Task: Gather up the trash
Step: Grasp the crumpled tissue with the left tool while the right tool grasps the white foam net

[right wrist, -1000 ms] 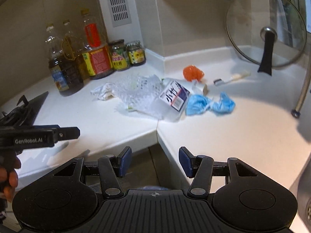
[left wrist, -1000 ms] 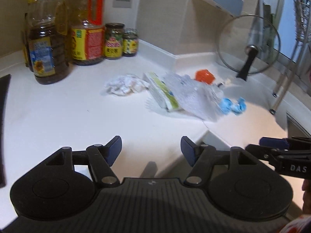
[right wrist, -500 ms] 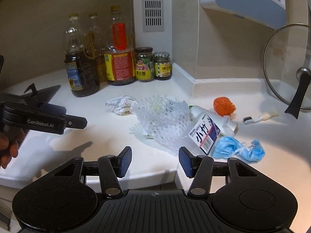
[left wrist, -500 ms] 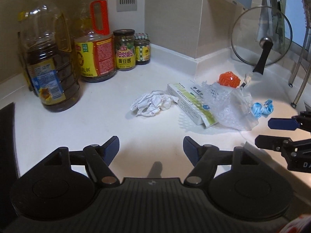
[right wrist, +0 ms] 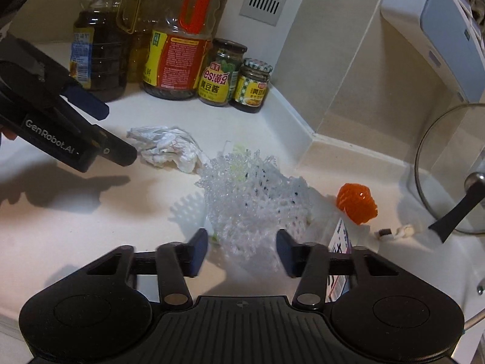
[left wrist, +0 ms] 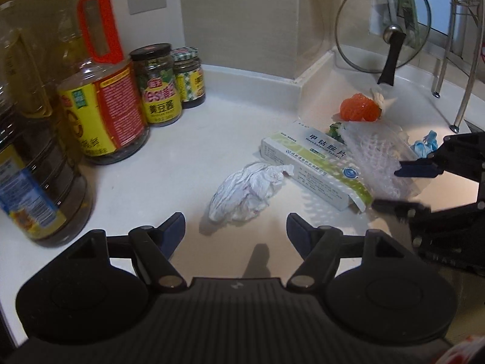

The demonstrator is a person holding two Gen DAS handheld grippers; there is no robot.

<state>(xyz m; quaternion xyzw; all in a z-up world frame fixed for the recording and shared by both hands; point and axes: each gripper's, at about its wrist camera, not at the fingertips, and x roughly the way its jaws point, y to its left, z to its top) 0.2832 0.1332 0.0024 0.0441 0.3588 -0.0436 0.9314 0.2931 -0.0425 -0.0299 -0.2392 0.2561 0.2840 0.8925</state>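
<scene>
Centrally, the right gripper (right wrist: 241,253) fingers are closing around the white foam mesh sleeve (right wrist: 254,200), not yet pressing; left gripper (left wrist: 235,232) fingers spread before the crumpled white tissue (left wrist: 247,192) on the white surface (left wrist: 169,163)

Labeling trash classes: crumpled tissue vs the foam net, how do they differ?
The crumpled tissue is opaque white paper, wadded into a low lump; the foam net is open translucent mesh, and it stands taller. The tissue lies bare on the counter, while the net drapes over the medicine box. The tissue is ahead of the left gripper; the net sits between the closing jaws of the right gripper. Both are light, whitish and soft.
</scene>
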